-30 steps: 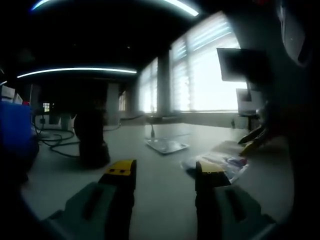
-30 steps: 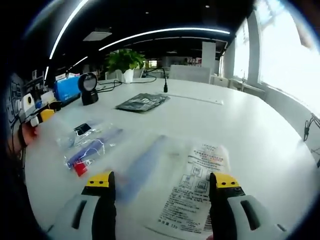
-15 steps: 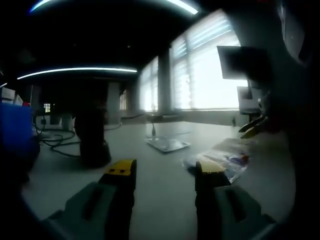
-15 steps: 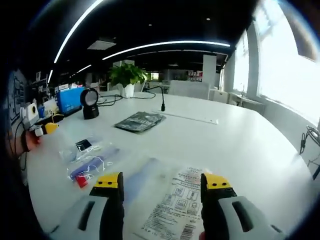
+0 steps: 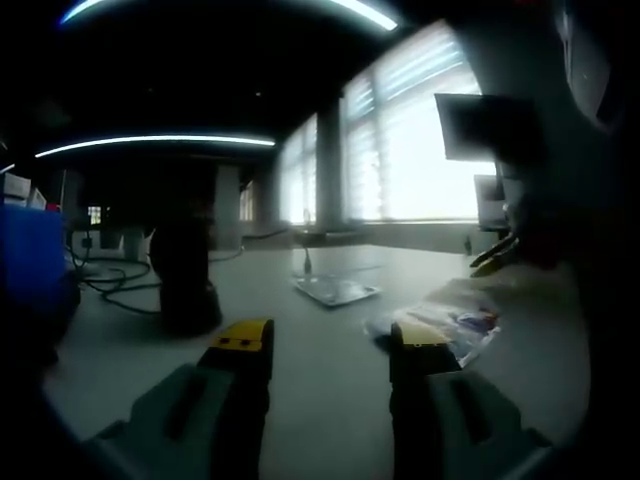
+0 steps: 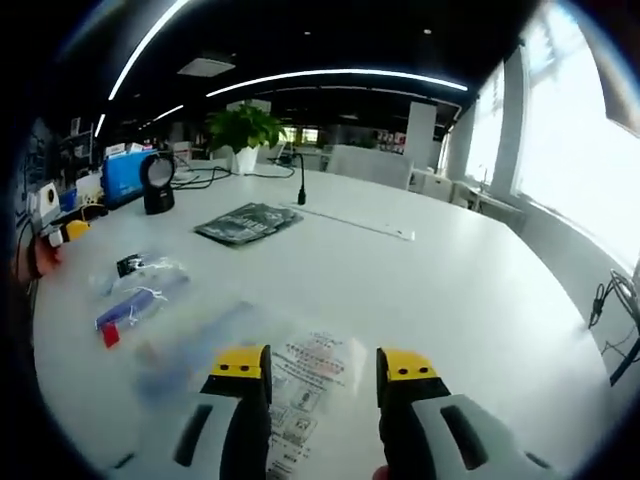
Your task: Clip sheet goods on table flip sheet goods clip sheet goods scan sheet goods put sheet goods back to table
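Your right gripper has its 2 yellow-tipped jaws spread apart, and the flat clear plastic packet with a white printed label lies on the white table directly between and just beyond those tips. Nothing is pinched yet.

Judge this packet as light, thin and floppy, with a slick film surface that sits flush on the tabletop. It will likely sag and slide rather than lift cleanly, so take it at the near edge, where 1 jaw can slip under the film, and not at the middle of the label.

Your left gripper also has its jaws spread and holds nothing. Just ahead of its right-hand tip lies a small clear bag with blue and red contents; in the right gripper view that bag sits well off to the left of your jaws.

Farther ahead of the right gripper, a dark grey foil pouch lies flat, and a black round-headed scanner on a stand stands beyond it to the left.
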The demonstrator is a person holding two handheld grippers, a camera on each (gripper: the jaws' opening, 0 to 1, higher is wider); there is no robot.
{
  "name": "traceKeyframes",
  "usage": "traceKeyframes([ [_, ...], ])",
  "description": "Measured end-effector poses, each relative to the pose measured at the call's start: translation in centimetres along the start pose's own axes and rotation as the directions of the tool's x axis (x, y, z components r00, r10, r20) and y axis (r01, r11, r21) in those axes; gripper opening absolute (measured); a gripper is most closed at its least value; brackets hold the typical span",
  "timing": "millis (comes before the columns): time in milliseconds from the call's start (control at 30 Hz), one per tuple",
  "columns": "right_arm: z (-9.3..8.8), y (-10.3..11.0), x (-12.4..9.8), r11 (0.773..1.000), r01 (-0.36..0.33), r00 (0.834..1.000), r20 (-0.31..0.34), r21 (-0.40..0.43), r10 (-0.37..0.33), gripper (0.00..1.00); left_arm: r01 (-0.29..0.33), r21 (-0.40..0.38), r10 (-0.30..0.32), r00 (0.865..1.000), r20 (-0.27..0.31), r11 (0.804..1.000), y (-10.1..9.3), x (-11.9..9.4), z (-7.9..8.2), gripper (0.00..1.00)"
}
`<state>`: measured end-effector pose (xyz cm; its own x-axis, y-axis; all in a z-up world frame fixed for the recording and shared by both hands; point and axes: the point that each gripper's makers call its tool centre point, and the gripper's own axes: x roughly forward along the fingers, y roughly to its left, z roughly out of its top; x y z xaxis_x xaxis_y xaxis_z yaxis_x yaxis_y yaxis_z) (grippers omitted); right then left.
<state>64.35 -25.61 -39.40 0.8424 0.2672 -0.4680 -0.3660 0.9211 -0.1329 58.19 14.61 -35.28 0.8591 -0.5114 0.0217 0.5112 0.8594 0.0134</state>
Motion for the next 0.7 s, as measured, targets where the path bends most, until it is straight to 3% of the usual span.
traceKeyframes([
  [233, 0.0, -1.3, 1.2, 0.997, -0.026, 1.0, -0.011, 0.077, 0.027, 0.31, 0.001, 0.0, -0.001, 1.0, 0.001, 1.0, 0.0, 0.0, 0.0, 0.39],
  [400, -0.8, -2.3, 1.8, 0.997, -0.01, 0.999, -0.047, 0.083, 0.014, 0.27, -0.002, -0.002, 0.002, 1.0, 0.005, 1.0, 0.0, -0.1, 0.1, 0.39],
  [700, -1.2, -1.5, 3.0, 0.994, -0.04, 0.997, -0.065, 0.105, 0.047, 0.25, -0.001, -0.002, 0.001, 1.0, 0.0, 1.0, 0.0, 0.0, 0.0, 0.39],
])
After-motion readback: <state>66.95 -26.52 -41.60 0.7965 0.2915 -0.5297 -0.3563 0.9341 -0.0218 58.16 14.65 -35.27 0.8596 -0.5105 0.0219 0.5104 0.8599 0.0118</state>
